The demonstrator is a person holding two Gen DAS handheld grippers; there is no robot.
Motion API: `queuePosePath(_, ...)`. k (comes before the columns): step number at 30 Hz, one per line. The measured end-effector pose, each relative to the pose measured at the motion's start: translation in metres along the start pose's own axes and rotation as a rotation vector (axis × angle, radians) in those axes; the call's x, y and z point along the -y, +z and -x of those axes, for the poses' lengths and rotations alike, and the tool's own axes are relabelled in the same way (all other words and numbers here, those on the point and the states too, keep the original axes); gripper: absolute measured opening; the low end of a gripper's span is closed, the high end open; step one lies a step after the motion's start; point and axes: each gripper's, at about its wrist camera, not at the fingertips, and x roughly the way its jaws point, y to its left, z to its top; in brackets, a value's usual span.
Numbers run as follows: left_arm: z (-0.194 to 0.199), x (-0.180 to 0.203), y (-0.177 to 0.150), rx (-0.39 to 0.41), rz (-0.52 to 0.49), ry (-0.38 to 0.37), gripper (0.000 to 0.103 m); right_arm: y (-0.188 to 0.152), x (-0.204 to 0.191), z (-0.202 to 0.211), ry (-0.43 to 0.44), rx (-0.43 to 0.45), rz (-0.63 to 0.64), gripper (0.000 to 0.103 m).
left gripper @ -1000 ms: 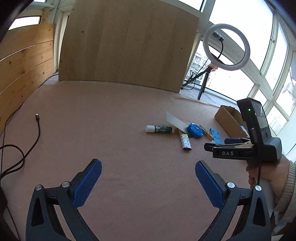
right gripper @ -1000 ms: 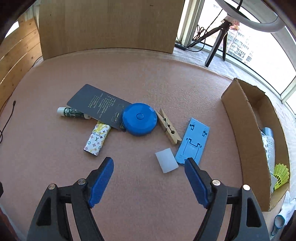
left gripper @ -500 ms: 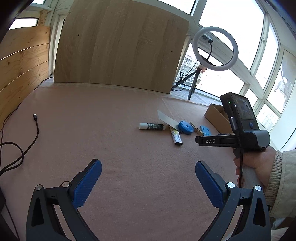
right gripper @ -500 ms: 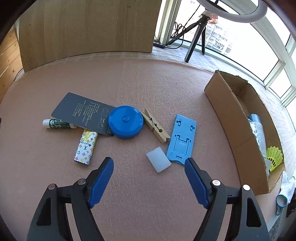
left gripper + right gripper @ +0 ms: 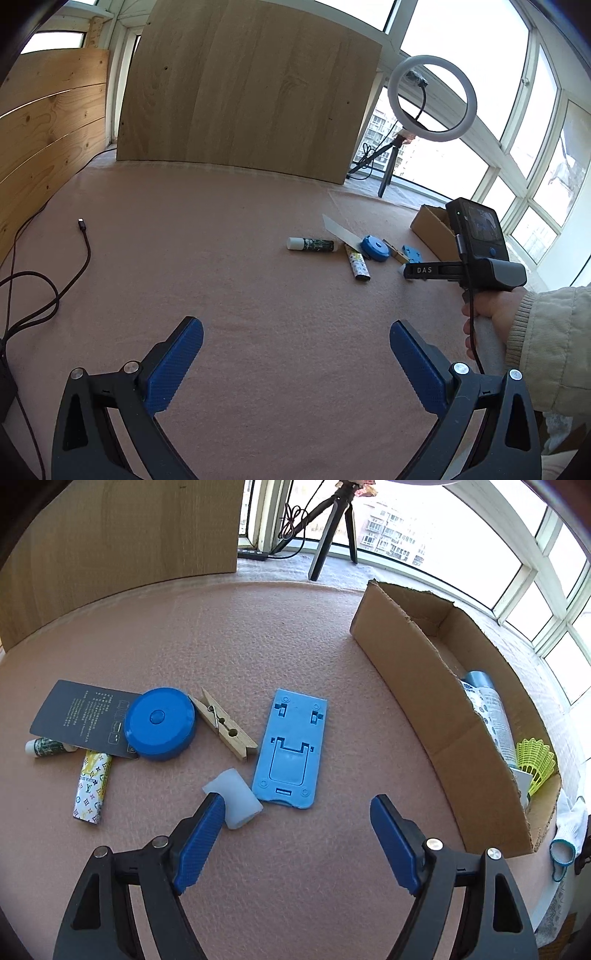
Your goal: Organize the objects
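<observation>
While the right gripper [image 5: 295, 834] hangs over the pink worktop [image 5: 295, 627] with jaws opening and empty, the translucent white block [image 5: 236, 795] lies beside its left finger, touching the blue stand [image 5: 291, 746]. It looks light, soft, perhaps slippery; pinch its long sides. The left gripper [image 5: 295, 358] is open, empty. The cardboard box [image 5: 417, 664] hides much of its contents.

Ahead of the right gripper [image 5: 297, 823], whose jaws are opening with nothing between them, the pink mat [image 5: 295, 627] is crowded: a white block [image 5: 236, 794] touches its left fingertip, with a blue stand [image 5: 291, 746], clothespin [image 5: 225, 728] and round blue case [image 5: 159, 728] beyond. A cardboard box [image 5: 413, 672] walls off its right. Bare mat lies ahead of the left gripper [image 5: 295, 354], with a cable [image 5: 83, 254] off to its left.
</observation>
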Motion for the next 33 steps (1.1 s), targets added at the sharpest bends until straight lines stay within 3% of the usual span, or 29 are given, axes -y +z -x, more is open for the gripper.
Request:
queuePosePath(6, 0.003, -0.004, -0.003, 0.000, 0.005, 0.005, 0.103, 0.003, -0.008, -0.005, 0.113, -0.002, -0.002, 0.086)
queuePosePath(12, 0.004, -0.005, -0.005, -0.003, 0.000, 0.010, 0.102, 0.005, -0.021, -0.003, 0.171, 0.009, -0.011, 0.066)
queuePosePath(19, 0.006, -0.005, -0.004, -0.001, -0.003, 0.006, 0.102, 0.007, -0.025, 0.001, 0.194, -0.001, 0.011, 0.032)
queuePosePath(22, 0.006, -0.005, -0.004, -0.001, -0.006, 0.003, 0.102, 0.007, -0.022, 0.000, 0.196, -0.005, 0.011, 0.025)
queuePosePath(33, 0.005, -0.001, -0.003, -0.001, -0.015, -0.002, 0.103, 0.003, -0.021, 0.004, 0.208, -0.010, 0.017, 0.016)
